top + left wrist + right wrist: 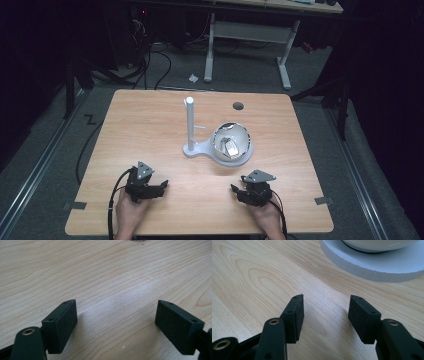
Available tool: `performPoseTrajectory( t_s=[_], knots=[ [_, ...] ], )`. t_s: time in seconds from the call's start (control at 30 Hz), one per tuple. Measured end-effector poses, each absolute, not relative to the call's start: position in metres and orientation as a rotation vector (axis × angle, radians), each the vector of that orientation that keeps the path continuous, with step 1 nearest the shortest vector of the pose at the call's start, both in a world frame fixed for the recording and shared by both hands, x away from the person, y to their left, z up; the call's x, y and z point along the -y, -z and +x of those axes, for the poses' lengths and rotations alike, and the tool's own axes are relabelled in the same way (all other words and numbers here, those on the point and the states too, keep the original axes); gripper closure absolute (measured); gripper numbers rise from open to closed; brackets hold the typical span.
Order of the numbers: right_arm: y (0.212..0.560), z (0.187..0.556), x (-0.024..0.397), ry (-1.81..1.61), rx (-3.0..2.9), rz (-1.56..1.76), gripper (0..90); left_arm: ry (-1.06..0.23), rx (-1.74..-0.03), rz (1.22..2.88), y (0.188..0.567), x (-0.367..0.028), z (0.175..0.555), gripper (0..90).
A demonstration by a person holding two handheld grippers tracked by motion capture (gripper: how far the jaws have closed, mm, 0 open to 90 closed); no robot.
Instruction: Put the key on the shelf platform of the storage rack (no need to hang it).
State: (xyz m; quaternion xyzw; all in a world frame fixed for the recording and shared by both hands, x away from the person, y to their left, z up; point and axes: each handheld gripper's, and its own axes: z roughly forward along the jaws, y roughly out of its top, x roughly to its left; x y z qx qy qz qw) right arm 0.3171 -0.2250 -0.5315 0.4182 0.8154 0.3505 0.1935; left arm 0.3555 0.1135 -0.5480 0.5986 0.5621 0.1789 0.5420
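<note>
The left tool [161, 187] and right tool [235, 190] rest low on the wooden counter [150, 125], each with jaws spread wide and nothing between them. The white stand [192, 148] (a post on a round base) carries a bowl [231, 142] just beyond the right tool.

I can read no text, label, brand, number or sign anywhere here, not on the wooden table [150, 130], the white stand [190, 125] or the bowl [239, 145].
</note>
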Motion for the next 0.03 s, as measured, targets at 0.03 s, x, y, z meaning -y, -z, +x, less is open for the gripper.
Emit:
performPoseTrajectory(
  t_s=[0.03],
  knots=[
    [0.5315, 0.3171, 0.225, -0.983, -2.288, 1.173, 46.7, -0.425, -1.335, 1.422, 0.548, -0.1135, 0.3555, 18.3]
  ],
)
